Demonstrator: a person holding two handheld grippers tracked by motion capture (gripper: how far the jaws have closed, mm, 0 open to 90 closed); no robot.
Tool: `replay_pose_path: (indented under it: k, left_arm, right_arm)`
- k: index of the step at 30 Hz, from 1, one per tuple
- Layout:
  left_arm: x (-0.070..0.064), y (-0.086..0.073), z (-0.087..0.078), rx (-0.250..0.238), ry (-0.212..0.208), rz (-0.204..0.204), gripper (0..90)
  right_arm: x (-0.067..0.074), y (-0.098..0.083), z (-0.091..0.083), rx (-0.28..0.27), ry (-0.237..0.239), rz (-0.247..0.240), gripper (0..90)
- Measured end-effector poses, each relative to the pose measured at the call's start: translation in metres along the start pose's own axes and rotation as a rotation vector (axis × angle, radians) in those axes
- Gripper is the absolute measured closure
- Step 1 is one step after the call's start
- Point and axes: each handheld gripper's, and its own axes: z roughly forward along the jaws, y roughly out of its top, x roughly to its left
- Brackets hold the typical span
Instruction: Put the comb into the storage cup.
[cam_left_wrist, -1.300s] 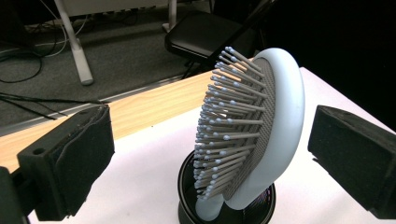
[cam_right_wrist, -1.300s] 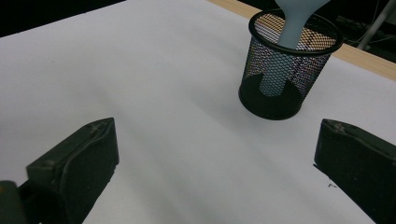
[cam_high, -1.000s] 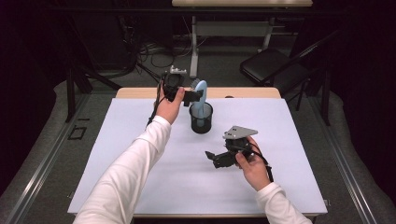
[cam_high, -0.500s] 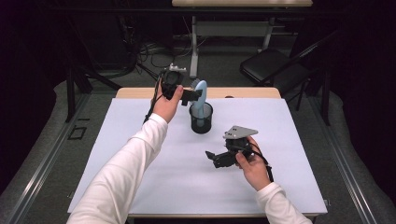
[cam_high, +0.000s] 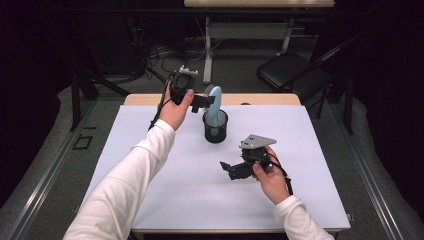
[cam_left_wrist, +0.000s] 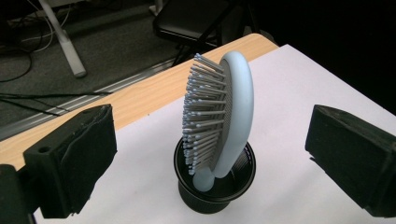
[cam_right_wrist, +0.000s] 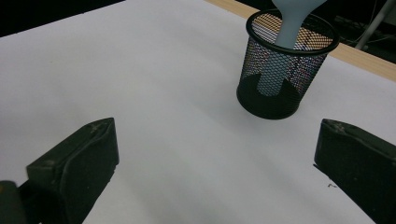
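Observation:
A pale blue hairbrush (cam_high: 215, 100) stands handle-down in a black mesh cup (cam_high: 215, 131) at the back middle of the white table. My left gripper (cam_high: 202, 102) is held in the air just left of the brush head, open. In the left gripper view the brush (cam_left_wrist: 238, 102) and the cup (cam_left_wrist: 212, 196) lie ahead, between the wide-apart jaws and clear of both. My right gripper (cam_high: 230, 170) rests low over the table, in front and to the right of the cup, open and empty. In its view the cup (cam_right_wrist: 280, 70) stands ahead with the brush handle (cam_right_wrist: 292, 18) inside.
The white table cover (cam_high: 150, 200) spreads around the cup. A wooden table edge (cam_high: 260, 99) runs along the back. Behind it on the floor stand a black chair (cam_high: 290, 70) and a desk leg (cam_high: 207, 45) among cables.
My left gripper has drawn back a little, up and away from the brush. The brush stays in the cup. The right gripper has not moved.

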Motion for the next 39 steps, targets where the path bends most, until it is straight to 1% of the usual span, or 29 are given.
replay_pose_path:
  k: [3,14,24,27,32,39]
  left_arm:
    - [-0.001,0.0,-0.002,0.012,-0.005,0.006,2.5]
    - [-0.003,-0.003,-0.009,0.02,-0.012,0.014,3.2]
    - [-0.004,-0.006,-0.02,0.023,-0.024,0.028,3.4]
    - [-0.004,-0.009,-0.023,0.014,-0.033,0.021,3.5]
    - [-0.003,-0.013,-0.027,0.018,-0.041,0.017,3.7]
    - [-0.002,-0.018,-0.036,0.008,-0.049,0.017,3.7]
  right_arm:
    - [0.0,0.0,0.0,0.001,-0.001,0.001,0.0]
    - [-0.001,0.0,0.0,-0.001,-0.003,0.004,0.0]
    - [-0.001,0.0,-0.001,-0.001,-0.003,0.003,0.0]
    - [-0.001,0.0,-0.001,-0.001,-0.002,0.005,0.0]
    - [-0.002,0.0,-0.001,0.0,-0.001,0.008,0.0]
    - [-0.002,0.0,-0.001,0.0,-0.001,0.012,0.0]
